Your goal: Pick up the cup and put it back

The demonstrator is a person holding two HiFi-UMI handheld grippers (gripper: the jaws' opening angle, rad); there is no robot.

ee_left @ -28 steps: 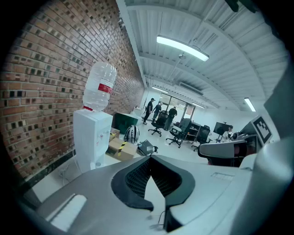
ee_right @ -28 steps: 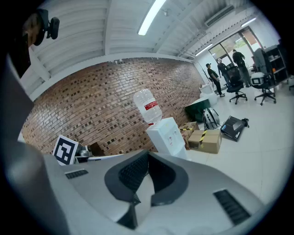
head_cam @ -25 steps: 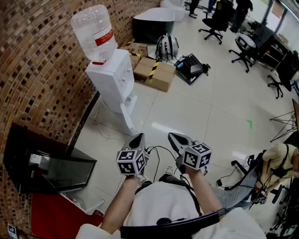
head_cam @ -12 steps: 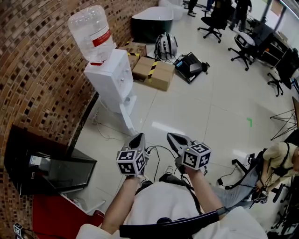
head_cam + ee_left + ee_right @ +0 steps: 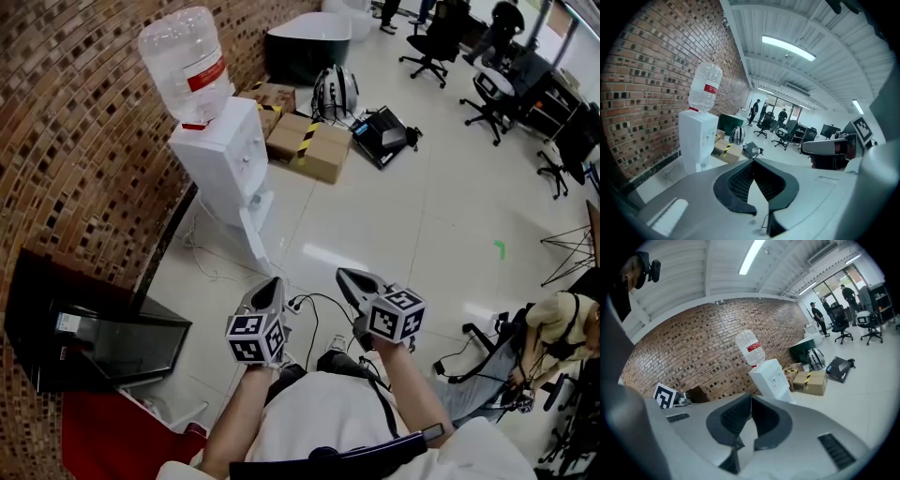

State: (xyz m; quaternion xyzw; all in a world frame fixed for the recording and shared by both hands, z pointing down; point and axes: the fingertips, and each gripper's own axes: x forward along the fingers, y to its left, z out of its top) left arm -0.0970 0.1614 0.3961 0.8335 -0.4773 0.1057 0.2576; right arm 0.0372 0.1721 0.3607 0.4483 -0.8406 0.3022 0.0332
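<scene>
Brick wall [image 5: 75, 141] down the left side, with a white dispenser [image 5: 225, 155] against it and a clear bottle [image 5: 186, 64] upended on top. Beyond, on pale floor [image 5: 422, 216]: cardboard boxes [image 5: 319, 150], then office chairs [image 5: 431, 42] well apart. No cup in sight in any view; possibly on or near the dispenser, but impossible to tell from here.

Left gripper [image 5: 270, 283]: closed right down, pads together, nothing between. Right gripper [image 5: 345, 275]: likewise closed and empty. Both held in front of the body, just beside each other, pointing slightly down toward the floor before the dispenser and well apart from it.

Judged, not seen: task not yet begun, with finding the cup and opening one pair of jaws to come first. Likely light; if paper or thin plastic, easily crushed; if ceramic or glass, stiff, slippery and breakable. Best taken across the wall about mid-height, below the rim, squeezing only enough to stop a slip. Best kept upright throughout in case of water inside, and set flat on its base before letting go.
</scene>
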